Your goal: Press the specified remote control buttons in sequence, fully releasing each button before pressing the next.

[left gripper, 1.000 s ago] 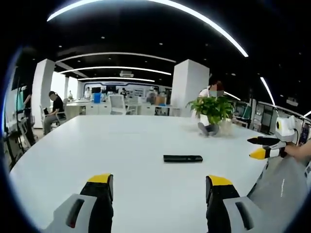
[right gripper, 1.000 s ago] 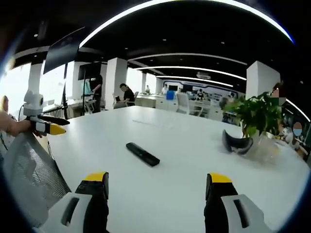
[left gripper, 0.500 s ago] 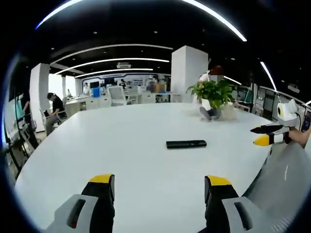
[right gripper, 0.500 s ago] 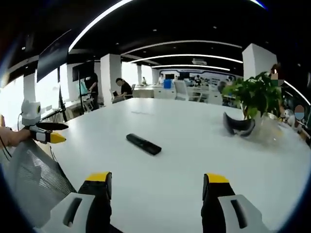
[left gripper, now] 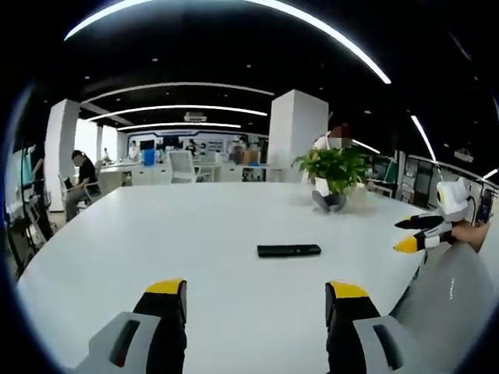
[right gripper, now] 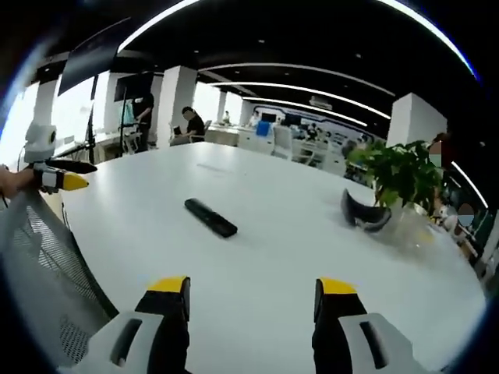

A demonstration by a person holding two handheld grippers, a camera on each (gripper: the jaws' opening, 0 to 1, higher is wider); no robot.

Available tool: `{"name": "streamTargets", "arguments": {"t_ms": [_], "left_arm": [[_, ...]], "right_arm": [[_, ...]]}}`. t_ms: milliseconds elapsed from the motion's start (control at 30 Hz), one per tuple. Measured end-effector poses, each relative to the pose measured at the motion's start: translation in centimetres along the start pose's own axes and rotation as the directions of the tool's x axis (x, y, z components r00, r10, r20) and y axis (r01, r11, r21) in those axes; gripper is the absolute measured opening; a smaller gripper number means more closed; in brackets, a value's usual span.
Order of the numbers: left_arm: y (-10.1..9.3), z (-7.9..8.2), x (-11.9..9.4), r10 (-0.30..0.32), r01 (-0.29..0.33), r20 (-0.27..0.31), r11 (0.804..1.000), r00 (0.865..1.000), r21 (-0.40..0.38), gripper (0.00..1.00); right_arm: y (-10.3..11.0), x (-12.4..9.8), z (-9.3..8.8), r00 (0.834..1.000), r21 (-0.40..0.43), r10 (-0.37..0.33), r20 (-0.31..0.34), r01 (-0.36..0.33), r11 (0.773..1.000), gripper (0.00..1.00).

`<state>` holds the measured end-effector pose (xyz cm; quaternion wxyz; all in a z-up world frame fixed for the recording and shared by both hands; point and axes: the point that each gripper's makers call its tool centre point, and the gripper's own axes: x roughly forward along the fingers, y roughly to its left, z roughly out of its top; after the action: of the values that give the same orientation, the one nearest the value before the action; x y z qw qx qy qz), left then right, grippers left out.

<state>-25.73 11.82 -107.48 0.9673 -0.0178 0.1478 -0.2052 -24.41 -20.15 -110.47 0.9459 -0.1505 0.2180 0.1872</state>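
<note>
A slim black remote control (left gripper: 288,250) lies flat on the big white table (left gripper: 179,234), well ahead of my left gripper (left gripper: 256,300), which is open with nothing between its yellow-tipped jaws. In the right gripper view the same remote control (right gripper: 210,217) lies ahead and to the left of my right gripper (right gripper: 253,296), also open and empty. The right gripper (left gripper: 417,234) shows at the right edge of the left gripper view, held by a hand. At the left edge of the right gripper view the left gripper (right gripper: 62,174) is visible.
A potted green plant (left gripper: 337,168) stands at the far right of the table, with a dark curved object (right gripper: 362,216) at its foot. A grey mesh chair back (right gripper: 43,257) sits by the table edge. People (left gripper: 79,178) work at distant desks.
Both views have shifted slightly with the hands. The remote has not moved on the table, and both grippers stay open.
</note>
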Motion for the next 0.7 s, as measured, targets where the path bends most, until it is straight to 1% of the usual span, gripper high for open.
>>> {"name": "streamTargets", "arguments": {"t_ms": [33, 67, 100, 133, 200, 233, 267, 300, 333, 400, 500, 600, 633, 667, 700], "left_arm": [[0.0, 0.0, -0.1, -0.004, 0.004, 0.001, 1.0, 1.0, 0.005, 0.75], [0.1, -0.2, -0.1, 0.001, -0.001, -0.014, 1.0, 1.0, -0.003, 0.75], [0.3, -0.2, -0.1, 0.002, -0.003, -0.02, 1.0, 1.0, -0.015, 0.76], [0.4, -0.2, -0.1, 0.0, -0.001, -0.014, 1.0, 1.0, -0.027, 0.76], [0.6, -0.5, 0.0, -0.004, 0.001, -0.028, 0.995, 1.0, -0.099, 0.76], [1.2, -0.9, -0.1, 0.01, -0.018, -0.056, 0.99, 0.998, -0.142, 0.76], [1.6, -0.8, -0.1, 0.025, -0.034, -0.059, 0.987, 0.998, -0.157, 0.76], [2.4, -0.4, -0.2, 0.052, -0.058, -0.044, 0.987, 0.998, -0.153, 0.76], [2.8, 0.0, -0.3, 0.064, -0.068, -0.029, 0.986, 0.998, -0.149, 0.77], [3.3, 0.5, -0.2, 0.07, -0.073, -0.026, 0.987, 0.997, -0.143, 0.8], [3.7, 1.1, 0.8, 0.044, -0.052, -0.068, 0.99, 0.997, -0.131, 0.81], [3.6, 2.3, 2.2, 0.008, -0.019, -0.071, 0.987, 0.997, -0.162, 0.84], [3.1, 2.6, 3.0, -0.026, 0.012, -0.077, 0.985, 0.997, -0.174, 0.86], [2.9, 2.7, 3.5, -0.045, 0.029, -0.086, 0.983, 0.995, -0.183, 0.87], [2.3, 2.6, 4.3, -0.087, 0.065, -0.108, 0.979, 0.99, -0.194, 0.87]], "right_arm": [[0.0, 0.0, 0.0, 1.0, 0.012, 0.001, 0.008, -0.001, 1.0, 0.6], [-0.1, 0.1, -0.2, 1.0, 0.051, 0.008, 0.004, -0.009, 0.999, 0.6], [0.1, 0.2, -0.3, 1.0, 0.088, 0.031, -0.003, -0.03, 0.996, 0.6], [0.3, 0.3, -0.3, 0.999, 0.099, 0.051, -0.005, -0.05, 0.994, 0.6], [0.4, 0.3, 0.0, 0.998, 0.073, 0.06, 0.01, -0.06, 0.995, 0.58], [0.5, 0.3, 0.1, 0.998, 0.069, 0.06, 0.013, -0.06, 0.996, 0.57], [0.5, 0.2, 0.1, 0.998, 0.066, 0.058, 0.012, -0.059, 0.996, 0.56], [0.4, 0.2, 0.0, 0.998, 0.065, 0.055, 0.009, -0.055, 0.996, 0.56], [0.3, 0.2, -0.1, 0.999, 0.067, 0.05, 0.006, -0.05, 0.996, 0.55], [0.1, 0.2, 0.0, 0.999, 0.09, 0.046, 0.014, -0.047, 0.995, 0.56], [0.2, 0.2, -0.2, 0.999, 0.105, 0.053, 0.011, -0.054, 0.993, 0.56], [0.3, 0.4, -0.6, 0.998, 0.097, 0.058, -0.016, -0.056, 0.994, 0.58], [0.3, 0.4, -0.8, 0.998, 0.097, 0.06, -0.024, -0.057, 0.994, 0.58], [0.3, 0.4, -0.8, 0.998, 0.099, 0.06, -0.024, -0.057, 0.993, 0.58], [0.2, 0.4, -0.8, 0.998, 0.106, 0.058, -0.023, -0.056, 0.993, 0.57]]}}
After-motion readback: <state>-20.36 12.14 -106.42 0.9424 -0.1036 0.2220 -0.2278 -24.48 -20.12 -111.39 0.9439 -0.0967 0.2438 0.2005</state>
